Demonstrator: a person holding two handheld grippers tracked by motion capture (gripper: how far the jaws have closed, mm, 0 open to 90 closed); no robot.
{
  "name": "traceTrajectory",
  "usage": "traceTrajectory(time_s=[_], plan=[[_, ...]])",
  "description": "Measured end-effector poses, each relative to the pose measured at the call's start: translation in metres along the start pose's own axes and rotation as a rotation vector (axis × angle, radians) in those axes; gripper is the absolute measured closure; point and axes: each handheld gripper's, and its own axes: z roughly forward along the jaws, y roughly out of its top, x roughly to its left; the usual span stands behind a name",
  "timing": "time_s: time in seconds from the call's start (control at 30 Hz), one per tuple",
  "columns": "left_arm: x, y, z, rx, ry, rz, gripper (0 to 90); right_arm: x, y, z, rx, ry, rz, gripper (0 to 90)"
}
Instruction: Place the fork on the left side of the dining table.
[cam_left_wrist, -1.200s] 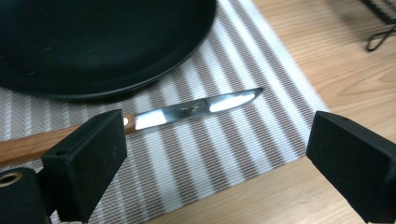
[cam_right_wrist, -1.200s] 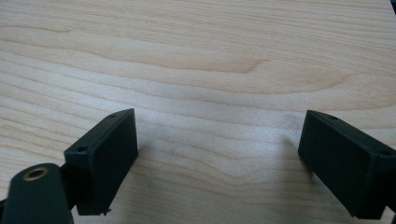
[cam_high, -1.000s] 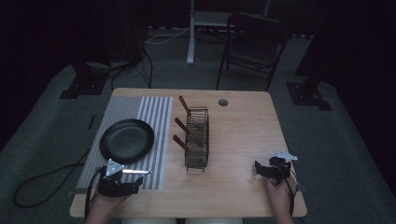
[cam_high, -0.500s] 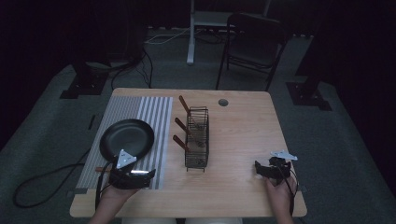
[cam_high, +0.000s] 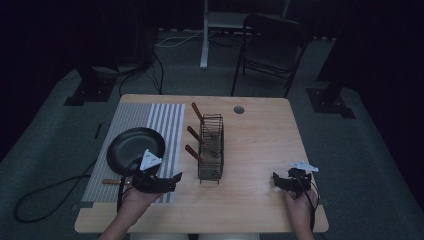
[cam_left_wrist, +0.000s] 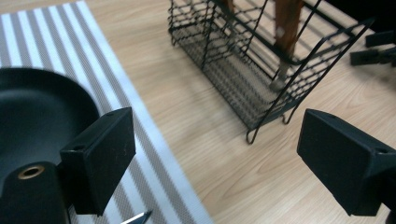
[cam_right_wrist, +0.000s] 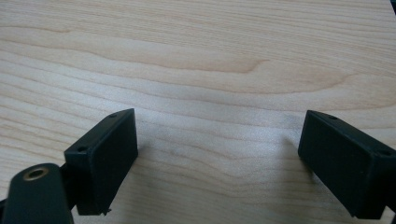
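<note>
A folding chair (cam_high: 270, 47) stands beyond the wooden table (cam_high: 260, 150).

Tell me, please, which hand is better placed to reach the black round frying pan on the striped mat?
Left. The left gripper hovers open beside the black round frying pan; the right gripper rests far across the wooden table, beyond the black wire rack.

Dim room, grey carpet floor (cam_high: 350, 145), black folding chair (cam_high: 270, 47) behind wooden table (cam_high: 260, 145) (cables (cam_high: 150, 67) trailing).

No readable text, label or number anywhere (dim high view included)
</note>
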Motion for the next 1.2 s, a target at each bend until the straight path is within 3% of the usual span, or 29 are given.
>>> traceTrajectory(time_s=[0.33,0.6,0.73,0.9,1.03,1.2], plan=[[-0.012,0.023,0.011,-0.025,-0.039,0.009,14.9,0.000,0.000,0.000,0.000,0.000,0.000,11.5],[-0.019,0.035,0.023,-0.045,-0.061,0.000,25.5,0.000,0.000,0.000,0.000,0.000,0.000,11.6],[-0.023,0.041,0.027,-0.058,-0.074,-0.006,38.1,0.000,0.000,0.000,0.000,0.000,0.000,11.5],[-0.025,0.044,0.035,-0.053,-0.100,-0.019,47.5,0.000,0.000,0.000,-0.001,0.000,0.002,11.6],[-0.027,0.043,0.040,-0.060,-0.115,-0.014,55.9,0.000,0.000,0.000,0.000,0.000,0.001,11.6],[-0.024,0.038,0.041,-0.094,-0.134,-0.040,68.2,0.000,0.000,0.000,-0.001,0.000,0.001,11.6]])
